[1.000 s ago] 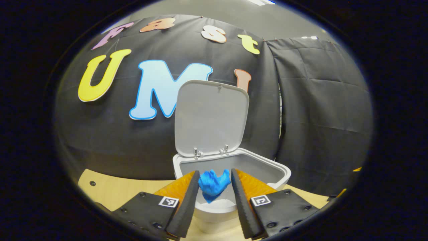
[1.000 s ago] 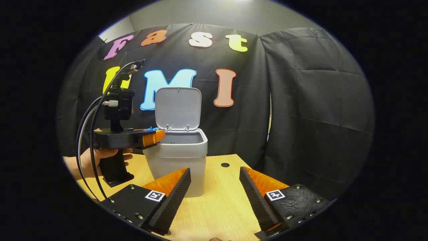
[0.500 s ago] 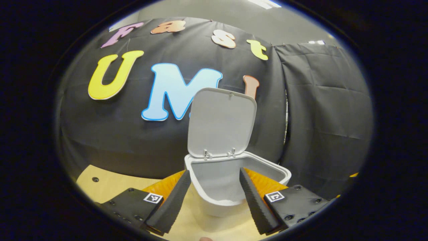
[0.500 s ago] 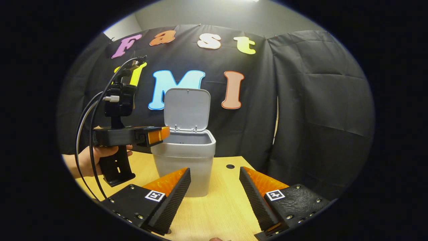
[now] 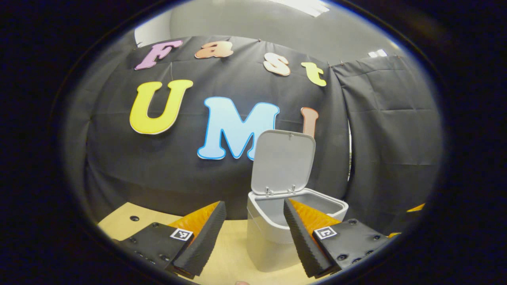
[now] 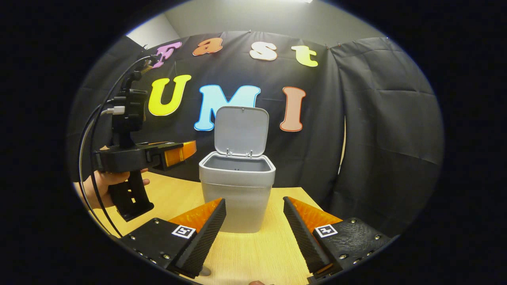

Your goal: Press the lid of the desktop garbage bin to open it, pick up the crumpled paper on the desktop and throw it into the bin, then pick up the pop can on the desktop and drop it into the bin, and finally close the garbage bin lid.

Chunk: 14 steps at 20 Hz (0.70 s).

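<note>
Both left gripper (image 5: 253, 221) and right gripper (image 6: 253, 221) spread apart and empty, bin (image 6: 237, 186) lid (image 6: 241, 130) upright, wooden table (image 6: 257, 253)

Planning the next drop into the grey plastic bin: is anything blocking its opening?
Nothing visible does. The grey plastic bin has its grey hinged lid upright, and the left gripper sits off to one side, open.

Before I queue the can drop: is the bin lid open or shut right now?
Open. The lid stands upright on its rear hinges above the bin, and the bin's mouth is uncovered in both views.
</note>
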Each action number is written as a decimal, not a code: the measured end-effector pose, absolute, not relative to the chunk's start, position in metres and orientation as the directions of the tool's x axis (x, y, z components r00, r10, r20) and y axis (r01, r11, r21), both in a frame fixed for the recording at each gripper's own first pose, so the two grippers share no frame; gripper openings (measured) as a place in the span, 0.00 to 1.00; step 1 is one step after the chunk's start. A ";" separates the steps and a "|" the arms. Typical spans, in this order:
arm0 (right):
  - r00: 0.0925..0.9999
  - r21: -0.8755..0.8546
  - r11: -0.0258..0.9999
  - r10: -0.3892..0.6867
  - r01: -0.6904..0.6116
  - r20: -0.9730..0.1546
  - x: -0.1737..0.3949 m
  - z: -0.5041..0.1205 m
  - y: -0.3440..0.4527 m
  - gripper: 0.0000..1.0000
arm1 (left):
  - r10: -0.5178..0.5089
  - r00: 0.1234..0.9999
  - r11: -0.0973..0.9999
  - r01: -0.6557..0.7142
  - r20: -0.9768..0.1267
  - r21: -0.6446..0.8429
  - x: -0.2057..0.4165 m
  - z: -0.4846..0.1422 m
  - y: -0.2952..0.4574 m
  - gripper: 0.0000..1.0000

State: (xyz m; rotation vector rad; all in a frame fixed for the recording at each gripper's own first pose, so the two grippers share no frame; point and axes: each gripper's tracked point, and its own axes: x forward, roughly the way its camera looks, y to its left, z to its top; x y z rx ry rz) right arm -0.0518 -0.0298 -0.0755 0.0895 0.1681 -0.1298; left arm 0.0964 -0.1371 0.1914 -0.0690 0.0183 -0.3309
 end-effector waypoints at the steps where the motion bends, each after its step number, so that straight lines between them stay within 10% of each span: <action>1: 0.980 0.080 0.989 -0.110 0.125 -0.167 -0.051 -0.074 -0.026 0.94 | -0.313 0.950 0.948 0.312 -0.007 -0.060 0.093 0.192 -0.131 0.95; 14: 0.985 0.113 0.994 0.031 -0.012 -0.170 -0.032 -0.082 0.020 0.94 | -0.164 0.984 0.984 0.159 -0.063 -0.079 0.020 0.170 -0.048 0.95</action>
